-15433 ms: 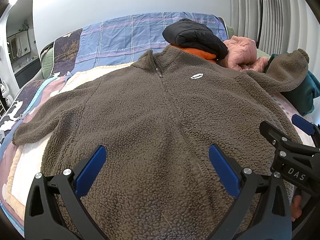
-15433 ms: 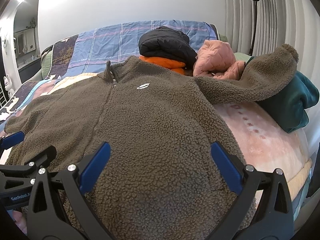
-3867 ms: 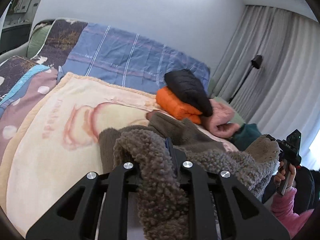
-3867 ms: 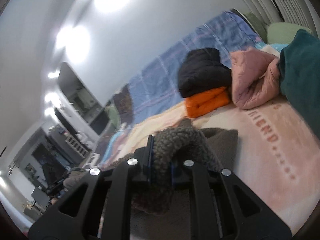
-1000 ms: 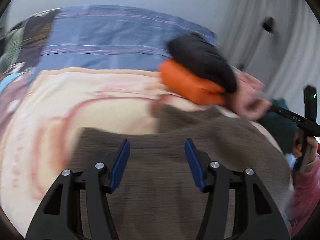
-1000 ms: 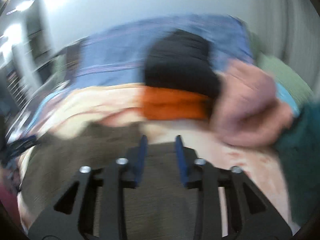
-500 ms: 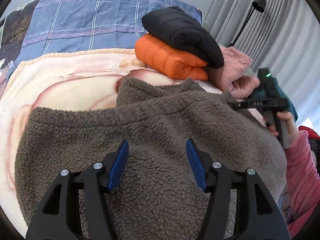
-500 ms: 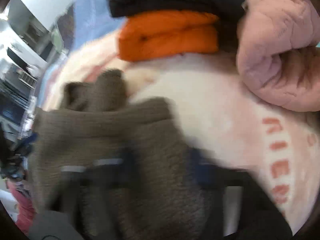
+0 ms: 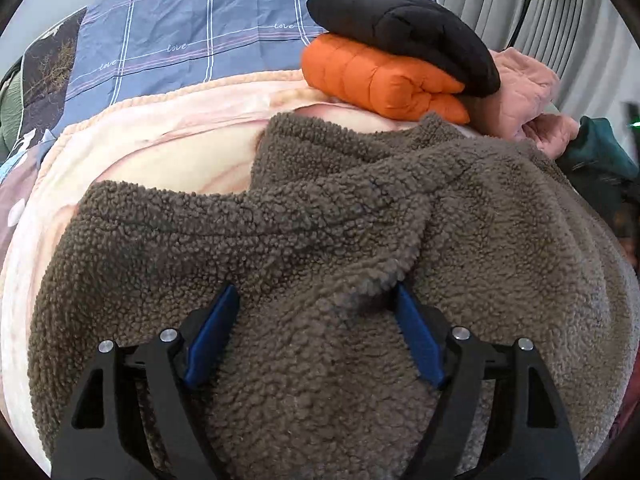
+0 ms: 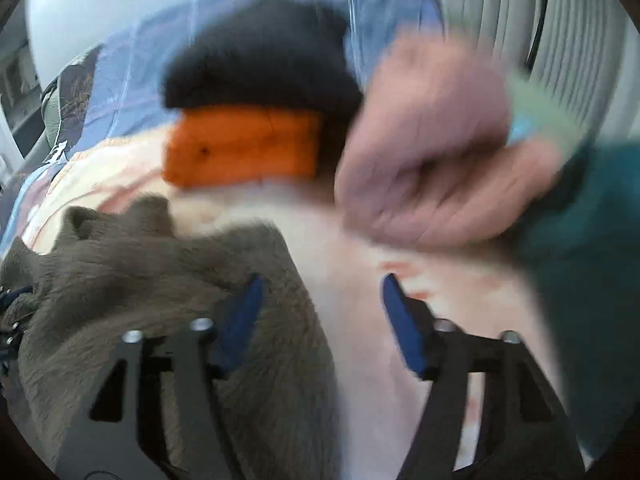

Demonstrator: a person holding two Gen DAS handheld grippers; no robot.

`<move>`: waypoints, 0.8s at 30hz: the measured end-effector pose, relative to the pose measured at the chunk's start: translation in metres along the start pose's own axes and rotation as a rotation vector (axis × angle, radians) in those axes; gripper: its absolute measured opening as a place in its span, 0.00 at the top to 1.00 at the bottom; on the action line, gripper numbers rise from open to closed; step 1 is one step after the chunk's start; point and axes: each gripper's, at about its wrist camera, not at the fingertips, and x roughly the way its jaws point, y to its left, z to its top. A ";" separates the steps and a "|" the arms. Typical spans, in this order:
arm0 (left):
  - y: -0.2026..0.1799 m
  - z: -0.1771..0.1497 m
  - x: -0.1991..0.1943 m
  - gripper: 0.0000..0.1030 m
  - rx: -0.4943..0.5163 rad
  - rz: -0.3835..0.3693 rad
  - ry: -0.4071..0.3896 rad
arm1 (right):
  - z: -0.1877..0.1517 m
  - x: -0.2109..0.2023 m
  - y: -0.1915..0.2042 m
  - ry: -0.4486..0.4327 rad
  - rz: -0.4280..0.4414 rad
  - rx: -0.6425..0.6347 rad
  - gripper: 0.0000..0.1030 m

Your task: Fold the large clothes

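The brown fleece jacket (image 9: 320,232) lies folded over itself on the pink blanket (image 9: 168,148), its collar toward the orange bundle. My left gripper (image 9: 316,320) is open and low over the fleece, its blue pads touching the fabric on both sides. In the blurred right wrist view the fleece (image 10: 168,288) is at the lower left. My right gripper (image 10: 320,312) is open at the jacket's right edge: its left pad is over the fleece, its right pad over the bare blanket (image 10: 360,320).
A folded orange jacket (image 9: 372,80) with a black one (image 9: 404,24) on top sits at the back. A pink jacket (image 9: 528,92) and a teal garment (image 9: 600,156) lie to the right. A blue plaid cover (image 9: 180,44) lies behind.
Both grippers, earlier shut on the fleece, have let it go and are open. The left gripper has dropped closer to the folded jacket. The right gripper is swinging fast.
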 end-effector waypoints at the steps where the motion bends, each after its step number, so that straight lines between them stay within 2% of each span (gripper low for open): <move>1: 0.001 0.000 0.000 0.23 -0.004 -0.002 -0.001 | -0.001 -0.020 0.008 -0.034 0.015 -0.008 0.45; 3: 0.001 0.001 0.000 0.23 -0.010 -0.007 0.001 | -0.004 -0.062 0.022 -0.118 0.150 -0.027 0.45; 5: 0.003 0.001 -0.001 0.23 -0.019 -0.011 -0.004 | -0.019 -0.093 0.044 -0.186 0.326 -0.074 0.43; 6: 0.003 0.000 -0.001 0.23 -0.022 -0.011 -0.007 | -0.028 -0.100 0.052 -0.192 0.343 -0.092 0.41; 7: 0.002 -0.002 -0.002 0.23 -0.027 -0.010 -0.013 | -0.039 -0.097 0.063 -0.184 0.326 -0.102 0.38; 8: 0.003 -0.003 -0.003 0.23 -0.033 -0.010 -0.017 | -0.054 -0.082 0.076 -0.140 0.281 -0.111 0.33; 10: 0.007 -0.005 -0.005 0.22 -0.052 -0.015 -0.029 | -0.079 -0.031 0.087 0.033 0.216 -0.113 0.33; 11: 0.009 -0.005 -0.006 0.22 -0.064 -0.022 -0.034 | -0.097 -0.006 0.085 0.046 0.219 -0.091 0.32; 12: 0.013 -0.005 -0.006 0.22 -0.084 -0.036 -0.039 | -0.106 -0.005 0.086 -0.020 0.206 -0.091 0.32; 13: 0.016 -0.005 -0.006 0.22 -0.096 -0.047 -0.042 | -0.107 -0.009 0.089 -0.041 0.176 -0.107 0.32; 14: 0.017 -0.005 -0.006 0.22 -0.097 -0.050 -0.043 | -0.103 -0.012 0.096 -0.036 0.151 -0.116 0.32; 18: 0.020 -0.007 -0.008 0.22 -0.116 -0.075 -0.060 | -0.099 -0.010 0.103 -0.014 0.138 -0.130 0.30; 21: 0.016 -0.007 -0.009 0.22 -0.103 -0.063 -0.061 | -0.083 -0.017 0.102 0.045 0.127 -0.123 0.30; 22: 0.016 -0.007 -0.009 0.22 -0.099 -0.058 -0.060 | -0.081 -0.034 0.101 0.058 0.133 -0.083 0.30; 24: 0.015 -0.006 -0.009 0.22 -0.096 -0.055 -0.059 | -0.065 -0.056 0.096 0.030 0.235 0.009 0.32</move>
